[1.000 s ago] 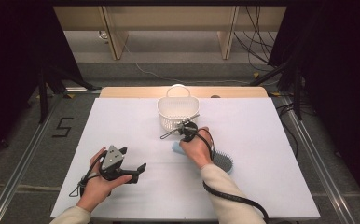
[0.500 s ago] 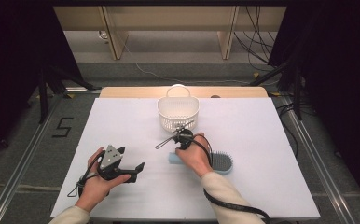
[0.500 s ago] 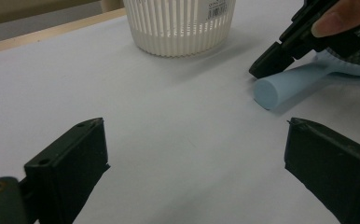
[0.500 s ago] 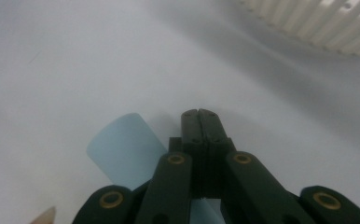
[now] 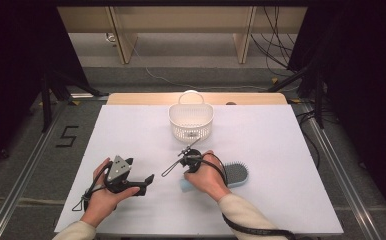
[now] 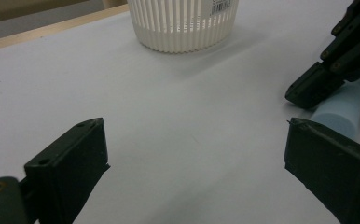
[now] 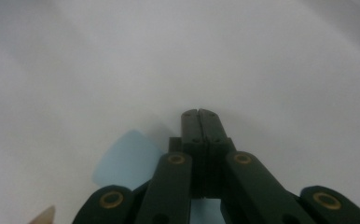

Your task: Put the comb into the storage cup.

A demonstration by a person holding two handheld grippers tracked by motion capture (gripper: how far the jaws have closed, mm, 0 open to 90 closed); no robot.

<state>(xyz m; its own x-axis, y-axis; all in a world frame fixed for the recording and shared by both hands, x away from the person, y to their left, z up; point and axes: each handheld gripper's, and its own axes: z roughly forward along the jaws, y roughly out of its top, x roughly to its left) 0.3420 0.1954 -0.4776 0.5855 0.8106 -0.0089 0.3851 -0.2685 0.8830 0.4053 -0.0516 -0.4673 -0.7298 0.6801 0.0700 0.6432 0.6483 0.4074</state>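
Observation:
A light blue hairbrush (image 5: 235,174) with dark bristles lies on the white table (image 5: 281,150), right of centre. Its handle (image 5: 185,185) pokes out under the right hand. My right gripper (image 5: 166,173) is shut with nothing between the jaws, and it points toward the near left just above the handle. In the right gripper view the closed tips (image 7: 199,114) hover over the table with the blue handle (image 7: 127,161) beside them. My left gripper (image 5: 147,181) rests at the near left, open and empty (image 6: 197,154), facing the brush handle (image 6: 339,112) and the right gripper's jaws.
A white slatted basket (image 5: 191,122) with a handle stands at the table's far middle, also ahead in the left gripper view (image 6: 183,23). A cable (image 5: 251,230) trails from the right gripper along the forearm.
The right hand has drawn back from the basket toward the near side and a little left, with its jaws still shut. More of the brush head shows. The left hand has stayed put.

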